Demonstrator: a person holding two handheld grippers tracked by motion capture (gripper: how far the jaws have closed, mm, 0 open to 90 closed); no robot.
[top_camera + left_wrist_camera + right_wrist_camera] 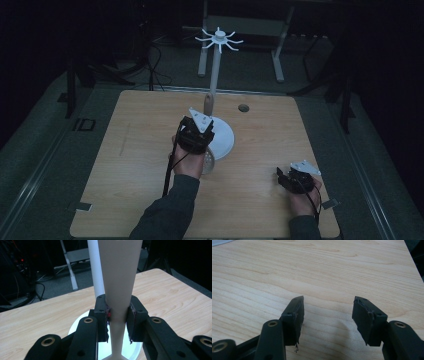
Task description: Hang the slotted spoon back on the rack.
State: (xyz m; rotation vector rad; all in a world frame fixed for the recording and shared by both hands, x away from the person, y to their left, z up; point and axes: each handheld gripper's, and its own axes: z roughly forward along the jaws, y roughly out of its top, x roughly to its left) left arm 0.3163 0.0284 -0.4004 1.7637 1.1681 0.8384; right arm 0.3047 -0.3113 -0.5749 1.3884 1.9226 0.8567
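Your left tool (pixel 117 320) is clamped on the narrow neck of a beige, flat-handled utensil (pixel 119 285), one pad on each side, with the handle widening above the grip and rising out of the top of the left gripper view. Seen from above, a perforated white head (pixel 209 162) peeks out just below your left hand (pixel 189 161); it looks like the utensil's working end, a slotted spoon or skimmer, though the hand hides the join.

The main risk, as I judge it, is the stand. The white pole (pixel 96 267) runs just behind and to the left of the handle, very close, and I cannot tell whether they touch. If you swing or tilt the utensil left or away from you, the handle could knock the pole and rock the stand on its round white base (pixel 225 142), or catch on the hooked arms of the crown (pixel 219 39) high on the pole. A second risk is slip: the pads grip a tapered neck, so a tug along the handle could let it slide through toward the thinner part.

The utensil stands nearly upright, near the middle of the table (pixel 150 150), over the near left edge of the base.

Your right tool (pixel 327 315) rests at the near right of the table, jaws apart with bare wood between them, well away from the stand.
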